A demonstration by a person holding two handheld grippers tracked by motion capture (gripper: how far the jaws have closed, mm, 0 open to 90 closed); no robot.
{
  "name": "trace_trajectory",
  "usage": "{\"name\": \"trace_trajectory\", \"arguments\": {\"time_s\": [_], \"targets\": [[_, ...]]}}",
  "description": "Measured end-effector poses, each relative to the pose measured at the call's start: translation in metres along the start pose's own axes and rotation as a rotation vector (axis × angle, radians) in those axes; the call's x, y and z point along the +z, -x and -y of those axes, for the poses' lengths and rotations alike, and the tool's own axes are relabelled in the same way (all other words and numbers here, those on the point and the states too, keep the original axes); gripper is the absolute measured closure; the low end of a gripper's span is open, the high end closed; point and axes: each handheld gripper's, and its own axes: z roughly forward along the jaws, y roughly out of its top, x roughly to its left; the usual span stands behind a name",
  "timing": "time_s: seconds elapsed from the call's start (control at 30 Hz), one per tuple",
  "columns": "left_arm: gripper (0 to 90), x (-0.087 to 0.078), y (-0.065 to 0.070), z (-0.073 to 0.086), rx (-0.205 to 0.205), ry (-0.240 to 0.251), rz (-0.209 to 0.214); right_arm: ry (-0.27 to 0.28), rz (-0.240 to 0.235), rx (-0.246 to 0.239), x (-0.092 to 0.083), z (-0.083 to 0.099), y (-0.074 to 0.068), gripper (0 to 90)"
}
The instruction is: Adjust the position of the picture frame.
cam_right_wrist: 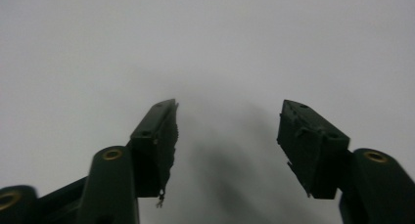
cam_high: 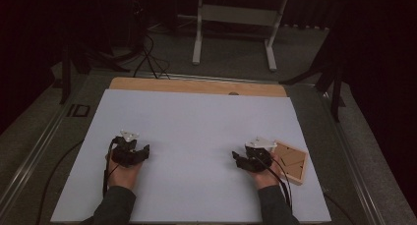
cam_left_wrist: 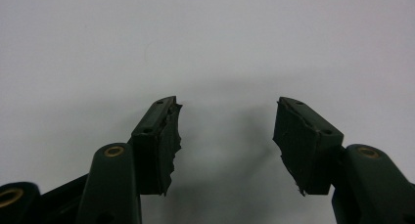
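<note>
My left gripper (cam_high: 130, 150) rests in a hand on the left part of the white sheet (cam_high: 196, 131), and its jaws stand wide apart over bare white surface (cam_left_wrist: 226, 117) with nothing between them. On the right part of the sheet my right gripper (cam_high: 251, 155) is held by the other hand. Its jaws are likewise open above the plain sheet (cam_right_wrist: 227, 119) and grip nothing. Just right of that hand lies a square wooden puzzle tray (cam_high: 291, 161) with flat wooden pieces fitted inside.
The white sheet covers a wooden table top (cam_high: 196, 86), which shows along the far edge. Beyond it stand the white legs of a desk (cam_high: 236, 28) on grey carpet. Black cables (cam_high: 147, 58) run across the floor at the back left.
</note>
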Motion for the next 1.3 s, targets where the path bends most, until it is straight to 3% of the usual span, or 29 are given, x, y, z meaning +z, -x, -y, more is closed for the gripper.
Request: {"name": "trace_trajectory", "arguments": {"time_s": [0.2, 0.4, 0.67, 0.83, 1.03, 1.3], "targets": [[44.3, -0.004, -0.007, -0.001, -0.038, 0.022, 0.004, 0.066, 0.052, 0.024, -0.02, -0.003, 0.016, 45.1], [44.5, -0.006, -0.012, -0.001, -0.065, 0.039, 0.0, 0.089, 0.099, 0.044, -0.031, -0.003, 0.032, 46.6], [43.9, -0.007, -0.011, -0.001, -0.072, 0.048, -0.006, 0.116, 0.173, 0.099, -0.048, -0.003, 0.054, 50.0], [43.9, -0.007, -0.012, -0.001, -0.074, 0.054, -0.008, 0.128, 0.201, 0.127, -0.056, -0.002, 0.065, 56.7], [43.9, -0.007, -0.012, -0.001, -0.072, 0.053, -0.009, 0.121, 0.218, 0.144, -0.058, 0.0, 0.073, 63.1], [43.9, -0.007, -0.011, -0.002, -0.071, 0.051, -0.012, 0.07, 0.257, 0.139, -0.052, 0.004, 0.082, 75.3]]}}
